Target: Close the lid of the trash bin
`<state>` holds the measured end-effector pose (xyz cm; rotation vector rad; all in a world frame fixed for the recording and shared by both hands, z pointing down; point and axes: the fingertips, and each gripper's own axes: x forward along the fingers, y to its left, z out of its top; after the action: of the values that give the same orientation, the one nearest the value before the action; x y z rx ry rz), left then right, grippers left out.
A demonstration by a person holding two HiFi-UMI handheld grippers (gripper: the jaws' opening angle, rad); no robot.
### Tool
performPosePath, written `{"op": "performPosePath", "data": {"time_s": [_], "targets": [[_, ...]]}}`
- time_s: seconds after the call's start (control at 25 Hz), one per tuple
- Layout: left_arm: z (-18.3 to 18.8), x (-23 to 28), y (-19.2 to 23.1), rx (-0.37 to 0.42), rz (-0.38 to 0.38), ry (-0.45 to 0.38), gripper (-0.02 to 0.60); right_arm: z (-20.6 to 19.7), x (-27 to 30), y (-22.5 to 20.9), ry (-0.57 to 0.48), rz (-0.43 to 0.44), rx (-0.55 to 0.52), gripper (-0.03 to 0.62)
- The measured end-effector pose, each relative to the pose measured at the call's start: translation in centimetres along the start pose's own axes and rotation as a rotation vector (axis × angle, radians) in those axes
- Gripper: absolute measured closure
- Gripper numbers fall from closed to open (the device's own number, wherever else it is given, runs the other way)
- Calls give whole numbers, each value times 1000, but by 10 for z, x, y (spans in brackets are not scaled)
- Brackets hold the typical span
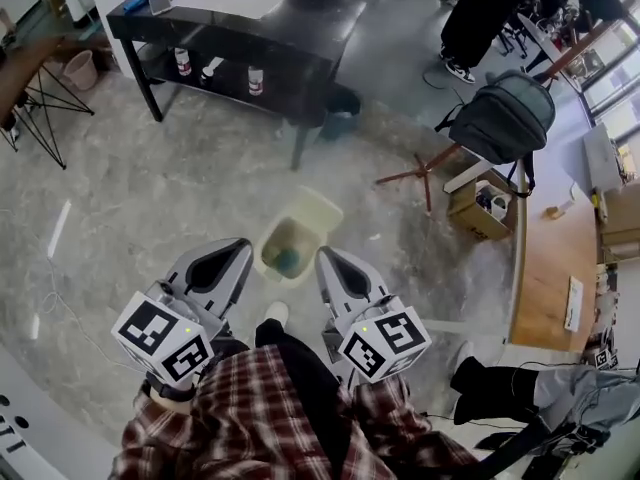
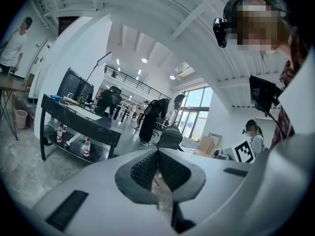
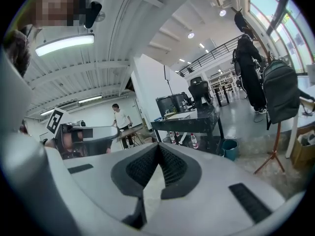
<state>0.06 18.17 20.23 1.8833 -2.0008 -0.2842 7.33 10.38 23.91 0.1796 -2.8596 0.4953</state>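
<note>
A person in a plaid shirt (image 1: pixel 290 418) stands over an open bin (image 1: pixel 262 260) on the grey floor (image 1: pixel 150 198), with a left tool (image 1: pixel 240 246) and a right tool (image 1: pixel 323 255) held close to the body, their marker cubes (image 1: pixel 165 333) nearest the camera. In the head view the cream bin sits just ahead of a white shoe (image 1: pixel 275 313), and the tips of the two tools show either side of it. Neither tool touches it. Its lid (image 1: pixel 318 206) is raised at the far edge and tilted back, leaving the inside exposed, where something blue-green lies at the bottom. The left gripper view shows the left tool's jaws brought together at the tips, the ribbed pads (image 2: pixel 144 170) meeting with nothing between them. The right gripper view shows the right tool likewise narrowed to a close, its pads (image 3: pixel 142 167) empty. Both of these views look out across the room rather than down. Beyond the bin stands a dark surface (image 1: pixel 300 18) with bottles (image 1: pixel 255 80) on its lower shelf and a teal bucket (image 1: pixel 340 113) beside one leg. To the right, a grey backpack (image 1: pixel 505 118) hangs on a wooden stand, near a cardboard box (image 1: pixel 478 208) on the floor. A second person in dark clothes (image 1: pixel 490 8) stands at the far side of the room, well apart from the bin.
</note>
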Motion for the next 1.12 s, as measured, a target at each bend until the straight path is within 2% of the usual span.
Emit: {"op": "performPosePath", "data": {"time_s": [0.28, 0.52, 0.8, 1.12], "targets": [[14, 49, 12, 9, -17, 35, 569, 11, 8, -44, 10, -38, 33, 582], [16, 89, 23, 6, -95, 84, 569, 19, 14, -72, -6, -122, 66, 582], [14, 138, 51, -15, -267, 179, 569, 16, 38, -93, -17, -300, 132, 582], [22, 182, 98, 44, -519, 333, 569, 17, 88, -103, -80, -542, 217, 582]]}}
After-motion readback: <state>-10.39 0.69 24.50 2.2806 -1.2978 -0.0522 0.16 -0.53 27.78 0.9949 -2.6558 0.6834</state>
